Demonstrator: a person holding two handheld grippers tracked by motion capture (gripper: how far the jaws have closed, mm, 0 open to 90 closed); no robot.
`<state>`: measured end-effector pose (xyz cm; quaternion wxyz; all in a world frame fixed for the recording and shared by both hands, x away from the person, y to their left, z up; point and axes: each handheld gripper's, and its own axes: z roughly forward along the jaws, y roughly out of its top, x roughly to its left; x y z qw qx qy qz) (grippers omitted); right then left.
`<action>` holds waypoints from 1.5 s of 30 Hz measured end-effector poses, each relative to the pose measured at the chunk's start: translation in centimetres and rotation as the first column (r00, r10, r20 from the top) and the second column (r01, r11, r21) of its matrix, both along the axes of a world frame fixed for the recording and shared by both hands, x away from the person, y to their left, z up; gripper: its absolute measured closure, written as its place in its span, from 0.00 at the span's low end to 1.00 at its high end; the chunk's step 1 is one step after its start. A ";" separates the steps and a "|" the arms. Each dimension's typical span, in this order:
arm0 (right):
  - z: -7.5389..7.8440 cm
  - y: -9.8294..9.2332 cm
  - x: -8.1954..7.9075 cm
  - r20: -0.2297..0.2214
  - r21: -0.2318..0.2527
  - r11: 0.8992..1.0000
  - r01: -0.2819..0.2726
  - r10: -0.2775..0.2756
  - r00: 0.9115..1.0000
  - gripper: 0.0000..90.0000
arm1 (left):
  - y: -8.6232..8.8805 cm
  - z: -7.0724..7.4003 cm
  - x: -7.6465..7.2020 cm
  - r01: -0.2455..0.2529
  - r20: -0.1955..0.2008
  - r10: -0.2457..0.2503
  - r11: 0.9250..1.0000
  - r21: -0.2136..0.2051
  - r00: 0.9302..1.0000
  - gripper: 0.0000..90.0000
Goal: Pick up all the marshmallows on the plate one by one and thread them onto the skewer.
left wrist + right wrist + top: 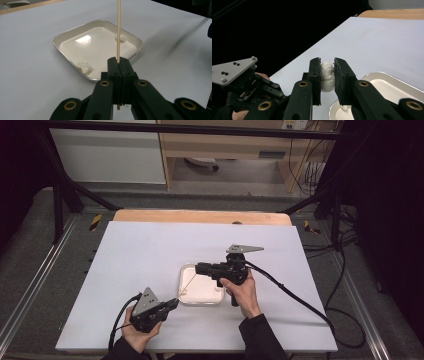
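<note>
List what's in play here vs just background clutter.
In play:
- left gripper, shut on wooden skewer
- right gripper, shut on white dough-like lump
- metal tray with two more lumps

Background:
- white table sheet
- floor cables
- wooden cabinet

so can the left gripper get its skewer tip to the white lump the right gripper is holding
Probably yes. The left gripper points its wooden skewer up over the tray toward the right gripper and its white lump, and nothing lies between them.
</note>
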<state>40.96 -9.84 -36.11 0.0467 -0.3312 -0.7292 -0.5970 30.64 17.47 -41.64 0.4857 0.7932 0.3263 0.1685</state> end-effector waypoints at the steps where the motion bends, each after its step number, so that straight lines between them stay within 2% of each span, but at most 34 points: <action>1: 0.0 0.0 0.0 -0.002 0.002 1.000 -0.002 0.002 1.000 0.86 | 0.0 0.0 0.0 -0.002 0.001 0.002 1.000 -0.002 1.000 0.99; 7: -0.2 0.3 -0.3 -0.009 0.045 0.999 -0.010 0.010 1.000 0.88 | 0.1 0.0 -0.1 0.003 0.010 -0.003 1.000 -0.025 1.000 0.99; 11: -0.3 0.5 -0.6 -0.004 0.058 0.998 -0.009 0.009 1.000 0.89 | 0.3 0.0 -0.1 0.001 -0.006 -0.002 0.999 -0.043 1.000 0.99; 14: -0.5 0.7 -0.8 -0.003 0.079 0.997 -0.006 0.006 1.000 0.89 | 0.5 0.0 0.1 0.006 0.006 -0.006 0.998 -0.068 1.000 0.99; 15: -0.5 0.7 -0.8 -0.005 0.085 0.996 -0.007 0.008 1.000 0.89 | 0.5 0.0 -0.1 -0.005 -0.010 0.005 0.998 -0.068 1.000 0.99; 25: -1.0 1.1 -1.1 -0.011 0.094 0.995 -0.020 0.021 1.000 0.90 | 0.3 0.0 -0.2 -0.005 0.008 0.005 0.999 -0.037 1.000 0.99; 31: -1.3 1.3 -1.3 -0.009 0.106 0.994 -0.025 0.026 1.000 0.90 | 0.5 0.0 -0.2 -0.004 0.003 0.004 0.999 -0.052 1.000 0.99; 42: -1.5 1.5 -1.8 -0.004 0.114 0.993 -0.034 0.035 0.999 0.91 | 0.3 0.2 -0.4 0.013 0.000 -0.013 0.999 -0.029 1.000 0.99; 45: -1.6 1.6 -1.9 0.000 0.115 0.993 -0.033 0.033 0.999 0.91 | 0.5 0.3 -0.3 0.012 -0.006 -0.012 0.999 -0.034 1.000 0.99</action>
